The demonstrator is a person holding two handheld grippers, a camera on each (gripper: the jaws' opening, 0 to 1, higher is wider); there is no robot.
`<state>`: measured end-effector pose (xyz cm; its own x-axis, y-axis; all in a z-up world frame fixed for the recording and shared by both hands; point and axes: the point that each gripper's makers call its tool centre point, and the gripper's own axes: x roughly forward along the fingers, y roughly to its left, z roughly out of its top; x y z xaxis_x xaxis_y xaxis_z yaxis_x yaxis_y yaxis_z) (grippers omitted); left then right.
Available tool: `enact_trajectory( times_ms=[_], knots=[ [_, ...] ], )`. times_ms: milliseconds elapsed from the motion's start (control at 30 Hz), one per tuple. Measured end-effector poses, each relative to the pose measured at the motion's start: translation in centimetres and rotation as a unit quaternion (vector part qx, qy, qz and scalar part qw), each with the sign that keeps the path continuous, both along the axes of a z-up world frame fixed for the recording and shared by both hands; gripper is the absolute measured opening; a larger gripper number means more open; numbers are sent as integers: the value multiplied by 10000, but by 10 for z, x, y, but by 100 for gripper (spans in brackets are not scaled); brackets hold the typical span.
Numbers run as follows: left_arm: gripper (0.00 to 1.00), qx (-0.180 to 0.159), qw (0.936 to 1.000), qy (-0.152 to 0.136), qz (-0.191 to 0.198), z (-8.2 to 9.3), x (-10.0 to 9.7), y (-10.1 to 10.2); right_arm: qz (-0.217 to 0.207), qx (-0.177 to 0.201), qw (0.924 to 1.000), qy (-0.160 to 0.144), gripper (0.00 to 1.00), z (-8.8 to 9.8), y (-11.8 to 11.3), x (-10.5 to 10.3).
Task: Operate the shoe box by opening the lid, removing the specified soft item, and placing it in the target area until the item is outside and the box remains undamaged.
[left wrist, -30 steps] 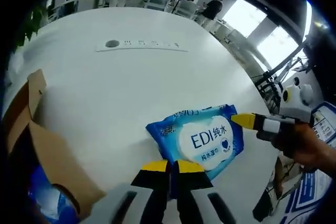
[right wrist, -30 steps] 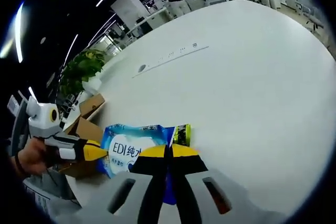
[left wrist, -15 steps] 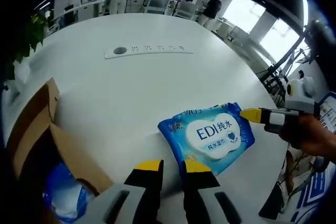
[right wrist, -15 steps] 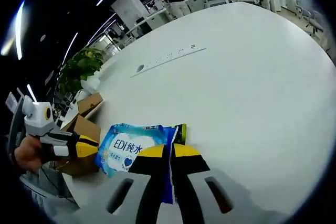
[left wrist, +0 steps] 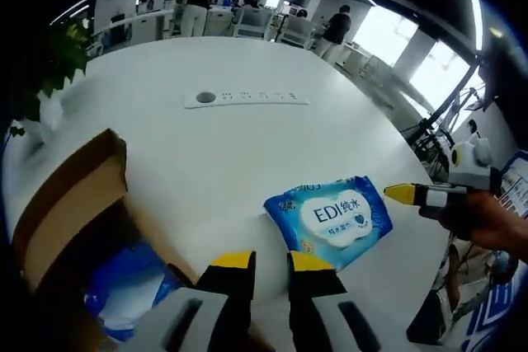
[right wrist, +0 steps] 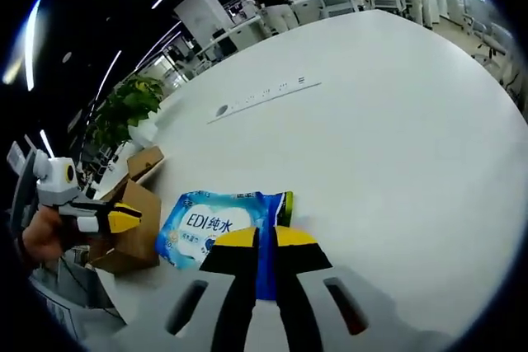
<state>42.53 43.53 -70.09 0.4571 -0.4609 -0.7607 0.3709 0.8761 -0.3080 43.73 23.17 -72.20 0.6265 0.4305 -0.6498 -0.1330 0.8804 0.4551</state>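
Glossy blue wipes pack (left wrist: 329,219) flat on white table (left wrist: 247,146), cardboard box (left wrist: 70,204) open, left hand-held gripper (left wrist: 270,260) parted, right hand-held gripper (right wrist: 257,239) pinching pack.

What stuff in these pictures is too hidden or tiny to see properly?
- Blue bag inside the shoe box, left gripper view: the box wall and the picture's edge cut it off.
- Wipes pack, right gripper view: its near end sits behind the right gripper.
- Small print on the pack: too tiny.

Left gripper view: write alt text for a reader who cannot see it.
A blue wet-wipe pack lies flat on a white table, out of the open cardboard box at the left, which holds more blue packaging. The left gripper rises from the bottom with its jaws slightly apart, holding nothing; the right gripper points in from the right, near the pack.
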Motion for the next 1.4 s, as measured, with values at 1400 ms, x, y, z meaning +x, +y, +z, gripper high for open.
enact_trajectory(
  times_ms=[1400],
  knots=[
    [19,-371,9941,-682,763,41,-48,142,1247,299,9909,-405,18,42,151,-10]
  ],
)
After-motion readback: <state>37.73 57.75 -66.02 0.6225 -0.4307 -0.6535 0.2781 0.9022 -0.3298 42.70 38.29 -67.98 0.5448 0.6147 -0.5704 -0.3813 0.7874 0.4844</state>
